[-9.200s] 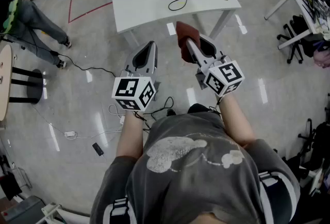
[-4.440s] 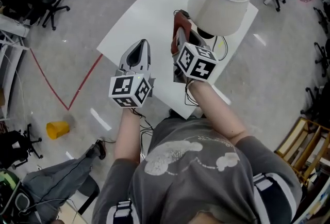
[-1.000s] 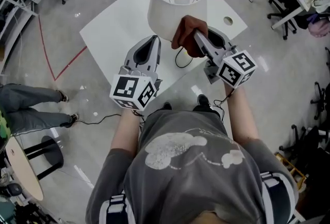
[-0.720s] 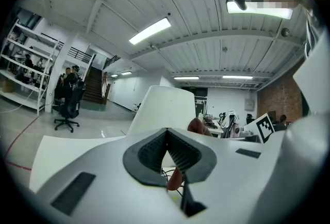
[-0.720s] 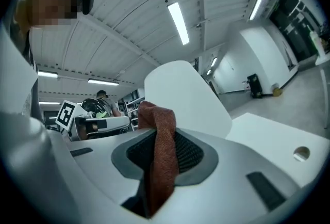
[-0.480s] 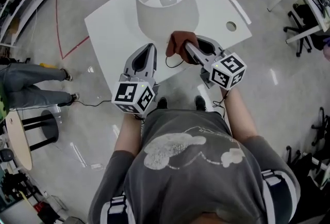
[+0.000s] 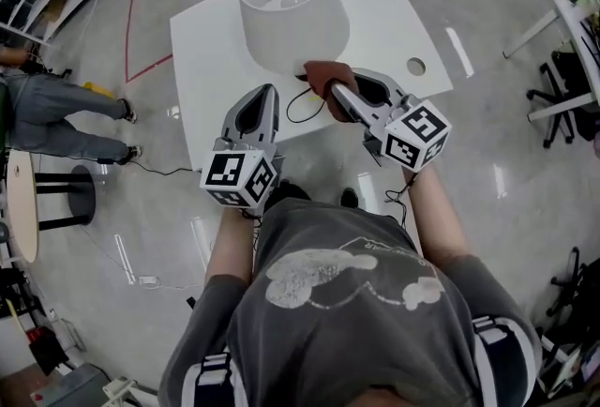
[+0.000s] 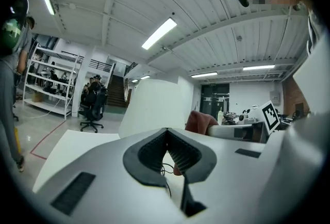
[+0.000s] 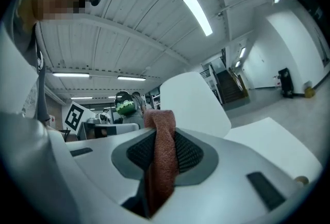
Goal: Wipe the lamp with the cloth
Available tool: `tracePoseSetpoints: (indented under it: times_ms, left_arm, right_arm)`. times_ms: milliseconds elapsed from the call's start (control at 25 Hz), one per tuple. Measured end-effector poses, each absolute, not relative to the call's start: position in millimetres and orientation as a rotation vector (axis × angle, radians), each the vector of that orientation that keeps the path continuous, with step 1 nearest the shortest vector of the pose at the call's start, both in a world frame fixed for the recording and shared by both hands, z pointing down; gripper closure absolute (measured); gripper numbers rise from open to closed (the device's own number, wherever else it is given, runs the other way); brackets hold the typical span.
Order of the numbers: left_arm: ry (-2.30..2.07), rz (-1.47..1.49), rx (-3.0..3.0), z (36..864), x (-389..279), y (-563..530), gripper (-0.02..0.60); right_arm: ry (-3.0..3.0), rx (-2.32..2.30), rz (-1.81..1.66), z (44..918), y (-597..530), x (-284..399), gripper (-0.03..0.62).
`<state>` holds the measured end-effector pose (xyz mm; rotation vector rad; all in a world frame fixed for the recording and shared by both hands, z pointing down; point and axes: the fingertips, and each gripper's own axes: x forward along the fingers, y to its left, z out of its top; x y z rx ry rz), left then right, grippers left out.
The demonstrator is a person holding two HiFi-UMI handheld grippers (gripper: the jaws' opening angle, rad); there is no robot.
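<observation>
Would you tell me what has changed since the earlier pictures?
The person walked up to the table; the right gripper brought the cloth to the lamp shade and slid it down toward the lower edge. It stayed shut on the cloth; the left gripper stayed shut, empty.

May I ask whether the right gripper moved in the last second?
Yes. The right gripper, shut on the cloth, slid down the lampshade from its near right side to its bottom rim.
</observation>
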<state>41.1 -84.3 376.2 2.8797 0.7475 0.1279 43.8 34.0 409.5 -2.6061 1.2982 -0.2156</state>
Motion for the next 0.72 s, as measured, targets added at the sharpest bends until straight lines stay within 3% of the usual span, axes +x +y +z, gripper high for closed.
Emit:
tracePoseSetpoints:
  times_ms: [400,720]
  left_arm:
    - [0.684,-0.031,2.92,327,42,-84,0.574]
    - [0.765,-0.06,2.876,315,76,-92,0.574]
  right_arm:
    - [1.327,-2.563,0.043,315,46,81,0.508]
    - [1.215,-2.593,-0.033,320,40,126,0.508]
